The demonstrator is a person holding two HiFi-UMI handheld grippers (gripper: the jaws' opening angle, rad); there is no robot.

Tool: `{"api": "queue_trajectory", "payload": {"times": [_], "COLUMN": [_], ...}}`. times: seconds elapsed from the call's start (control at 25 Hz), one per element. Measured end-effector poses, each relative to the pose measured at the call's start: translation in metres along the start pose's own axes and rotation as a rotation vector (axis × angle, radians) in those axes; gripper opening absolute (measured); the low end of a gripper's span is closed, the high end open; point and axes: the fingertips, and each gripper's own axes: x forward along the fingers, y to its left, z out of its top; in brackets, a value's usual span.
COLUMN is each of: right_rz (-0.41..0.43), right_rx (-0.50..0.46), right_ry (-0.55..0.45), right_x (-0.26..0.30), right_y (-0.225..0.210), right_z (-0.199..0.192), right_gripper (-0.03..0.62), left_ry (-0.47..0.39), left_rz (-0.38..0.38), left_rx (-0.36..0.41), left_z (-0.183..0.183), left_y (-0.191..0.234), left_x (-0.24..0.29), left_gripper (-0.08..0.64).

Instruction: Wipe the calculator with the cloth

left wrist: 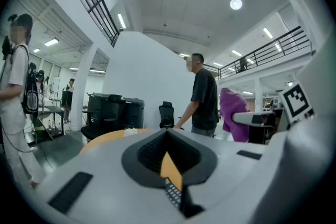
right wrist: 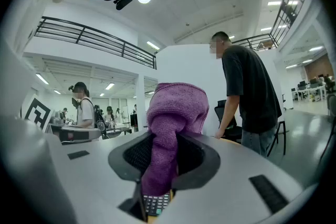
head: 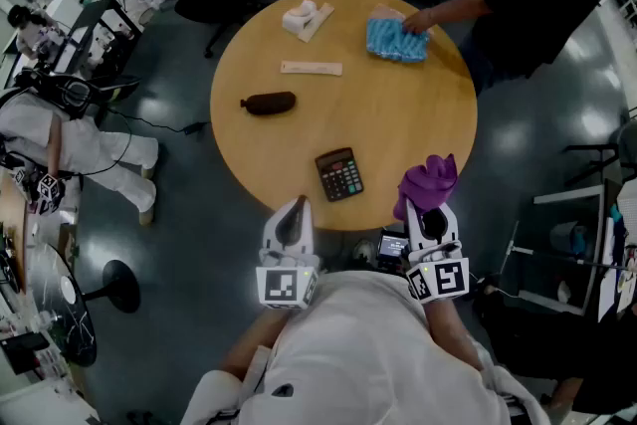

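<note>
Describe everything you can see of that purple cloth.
The purple cloth looks like soft, fuzzy towelling, bunched into a crumpled wad. The right gripper is shut on it: a lump bulges past the jaws, a strip runs back between them. It is held over the round table's near edge, right of the calculator; only the gripper seems to touch it.

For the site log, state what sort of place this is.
Probably an open-plan office or lab hall. A round wooden table stands on a polished floor, with a black office chair beyond it and a railed mezzanine running overhead.
</note>
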Motion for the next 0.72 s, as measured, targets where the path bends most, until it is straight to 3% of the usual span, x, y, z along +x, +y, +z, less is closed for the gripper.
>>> {"api": "queue_trajectory", "payload": {"times": [0.52,0.72], "right_rz": [0.007,0.013], "right_rx": [0.024,0.046], "right_ry": [0.013,0.018], "right_x": [0.012,0.016], "right_y": [0.001,-0.001], "right_z": [-0.004,-0.007], "right_gripper": [0.107,0.107], "left_ry": [0.006,0.066], "left_rz": [-0.04,-0.043], "left_rx": [0.014,0.016], "left_z": [-0.003,-0.029], "left_y": [0.003,0.014], "left_x": [0.013,0.026], "left_gripper": [0.006,0.006]}}
